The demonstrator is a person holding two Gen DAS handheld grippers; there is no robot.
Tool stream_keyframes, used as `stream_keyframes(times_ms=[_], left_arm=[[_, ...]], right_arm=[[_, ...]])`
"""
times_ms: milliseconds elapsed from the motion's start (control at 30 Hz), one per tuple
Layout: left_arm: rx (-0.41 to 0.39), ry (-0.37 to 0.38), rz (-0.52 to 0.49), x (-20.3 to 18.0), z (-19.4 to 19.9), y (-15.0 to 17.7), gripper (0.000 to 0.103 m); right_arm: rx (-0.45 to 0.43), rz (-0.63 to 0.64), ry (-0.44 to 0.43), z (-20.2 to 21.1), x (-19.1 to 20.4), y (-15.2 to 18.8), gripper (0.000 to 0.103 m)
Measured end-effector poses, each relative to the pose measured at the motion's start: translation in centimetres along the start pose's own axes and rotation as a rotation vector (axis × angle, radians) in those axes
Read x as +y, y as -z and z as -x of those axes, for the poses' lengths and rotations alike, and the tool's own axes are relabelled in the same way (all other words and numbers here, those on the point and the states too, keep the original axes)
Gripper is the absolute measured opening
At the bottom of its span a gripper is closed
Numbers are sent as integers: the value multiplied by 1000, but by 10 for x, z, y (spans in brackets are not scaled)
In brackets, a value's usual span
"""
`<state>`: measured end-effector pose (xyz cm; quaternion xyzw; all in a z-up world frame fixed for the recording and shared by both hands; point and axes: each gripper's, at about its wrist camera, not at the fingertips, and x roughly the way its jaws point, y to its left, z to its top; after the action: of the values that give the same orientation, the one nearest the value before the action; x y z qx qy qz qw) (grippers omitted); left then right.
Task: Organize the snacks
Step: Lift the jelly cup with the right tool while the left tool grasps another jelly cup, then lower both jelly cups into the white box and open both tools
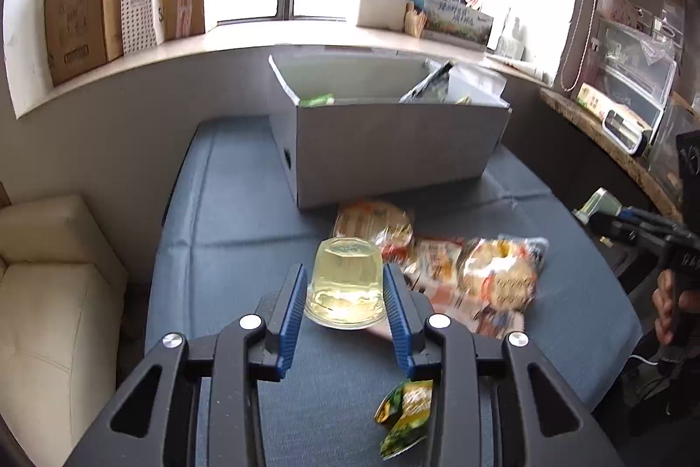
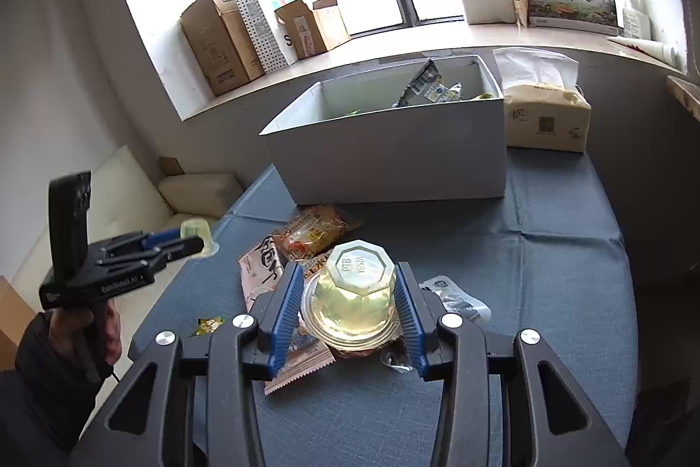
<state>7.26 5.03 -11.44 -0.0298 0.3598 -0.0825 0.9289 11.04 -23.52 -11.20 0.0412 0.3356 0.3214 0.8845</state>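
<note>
- The left gripper (image 1: 345, 287) is holding a clear, yellowish jelly cup (image 1: 344, 283) upside down, its blue pads pressing on the cup's two sides, lifted above the blue tablecloth (image 1: 227, 248).
- The right gripper (image 2: 348, 294) is gripping a second jelly cup (image 2: 355, 287) the same way, jaws part-closed on its walls, above the snack packets (image 2: 306, 235) lying on the cloth.
- The white box (image 2: 393, 156) is sitting further back on the table, near the window sill, with several packets already inside.
- A small green packet (image 1: 404, 419) is lying on the cloth near the left gripper.
- A tissue pack (image 2: 547, 117) is standing just beside the box.
</note>
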Motion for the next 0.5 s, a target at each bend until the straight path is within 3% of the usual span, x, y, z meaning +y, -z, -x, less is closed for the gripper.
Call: stream_keyframes(times_ms=[233, 500], left_arm=[[-85, 50, -14, -7, 0, -77, 40], [-85, 75, -5, -12, -51, -168, 40]], right_arm=[[-33, 49, 5, -13, -3, -49, 46], [-26, 52, 28, -61, -24, -135, 46]])
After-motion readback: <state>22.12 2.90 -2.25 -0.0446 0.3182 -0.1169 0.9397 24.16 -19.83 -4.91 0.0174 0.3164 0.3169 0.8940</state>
